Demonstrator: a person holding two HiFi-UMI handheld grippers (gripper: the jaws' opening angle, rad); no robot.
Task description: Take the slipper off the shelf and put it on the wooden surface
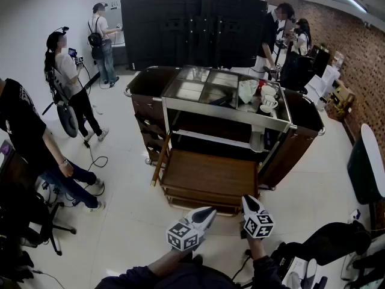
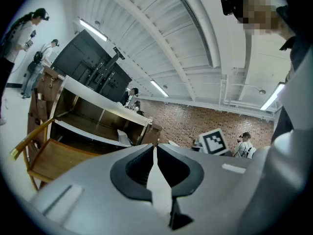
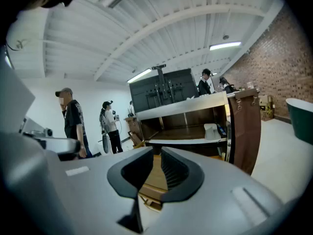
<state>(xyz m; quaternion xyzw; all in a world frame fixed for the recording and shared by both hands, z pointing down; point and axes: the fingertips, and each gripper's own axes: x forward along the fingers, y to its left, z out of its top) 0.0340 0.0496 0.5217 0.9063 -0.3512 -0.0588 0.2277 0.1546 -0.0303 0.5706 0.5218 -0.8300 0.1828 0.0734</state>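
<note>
A white slipper (image 1: 257,141) lies at the right end of the cart's middle shelf (image 1: 210,138). It also shows in the left gripper view as the slipper (image 2: 122,137) and in the right gripper view as the slipper (image 3: 211,130). Below the shelf is the wooden surface (image 1: 207,174), bare. My left gripper (image 1: 209,212) hovers just in front of that wood, its jaws together with nothing in them (image 2: 154,146). My right gripper (image 1: 246,199) sits beside it at the wood's right front corner. Its jaws (image 3: 156,150) stand a narrow gap apart, nothing between them, pointing toward the cart.
The cart top (image 1: 198,89) carries cups and a white cloth (image 1: 248,90). Brown bags hang at both cart ends (image 1: 298,140). Several people stand at the left (image 1: 66,83) and behind the cart. A cable (image 1: 96,161) trails on the floor and a dark chair (image 1: 368,167) stands at the right.
</note>
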